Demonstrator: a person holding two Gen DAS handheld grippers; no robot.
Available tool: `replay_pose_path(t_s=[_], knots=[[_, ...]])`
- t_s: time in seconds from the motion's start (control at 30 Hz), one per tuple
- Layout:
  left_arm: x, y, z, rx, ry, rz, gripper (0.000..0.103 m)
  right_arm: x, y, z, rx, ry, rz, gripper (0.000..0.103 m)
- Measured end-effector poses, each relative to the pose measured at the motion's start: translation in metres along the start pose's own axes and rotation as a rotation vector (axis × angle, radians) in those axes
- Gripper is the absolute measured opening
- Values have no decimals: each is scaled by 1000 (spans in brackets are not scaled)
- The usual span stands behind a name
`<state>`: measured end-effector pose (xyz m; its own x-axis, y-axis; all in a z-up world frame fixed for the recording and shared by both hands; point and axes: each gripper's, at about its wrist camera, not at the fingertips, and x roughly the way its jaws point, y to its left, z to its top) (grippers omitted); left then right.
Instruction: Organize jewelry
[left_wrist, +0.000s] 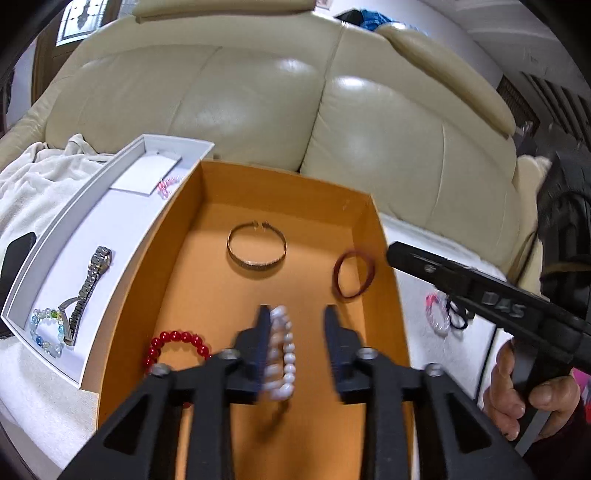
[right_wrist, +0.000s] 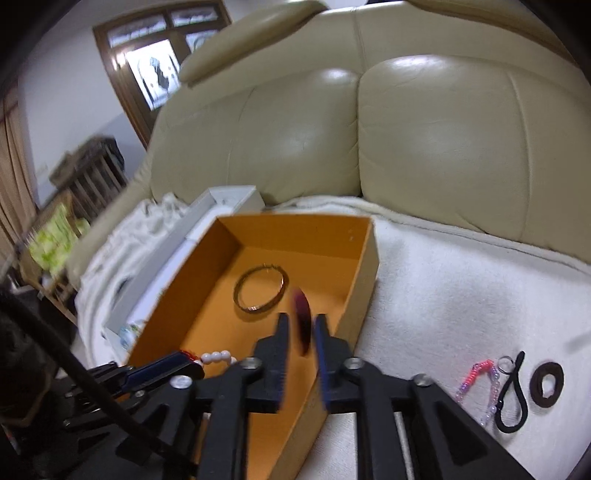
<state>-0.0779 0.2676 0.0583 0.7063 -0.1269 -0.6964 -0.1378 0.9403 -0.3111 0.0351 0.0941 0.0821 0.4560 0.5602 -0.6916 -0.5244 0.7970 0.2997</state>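
An orange box holds a gold bangle and a red bead bracelet. My left gripper stands open over the box's near end. A white pearl bracelet hangs blurred against its left finger, clear of the right one. My right gripper is open above the box's right wall. A dark red bangle stands edge-on and blurred between its fingers, with a gap on each side. In the left wrist view that bangle sits by the right wall, under the right gripper.
A white tray left of the box holds a watch, a blue-green bead bracelet and a pink bracelet. On the white towel lie a pink-and-clear bracelet, a black hair tie and a brown one. A cream sofa stands behind.
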Motion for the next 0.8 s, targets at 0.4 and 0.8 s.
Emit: replay_pose_path(t_s=[0.4, 0.8], knots=[[-23, -24, 8, 16, -163, 137, 52, -76, -72, -2, 159, -134, 39, 52], [-25, -109, -4, 192, -281, 118, 69, -178, -242, -71, 531, -250, -221, 48]])
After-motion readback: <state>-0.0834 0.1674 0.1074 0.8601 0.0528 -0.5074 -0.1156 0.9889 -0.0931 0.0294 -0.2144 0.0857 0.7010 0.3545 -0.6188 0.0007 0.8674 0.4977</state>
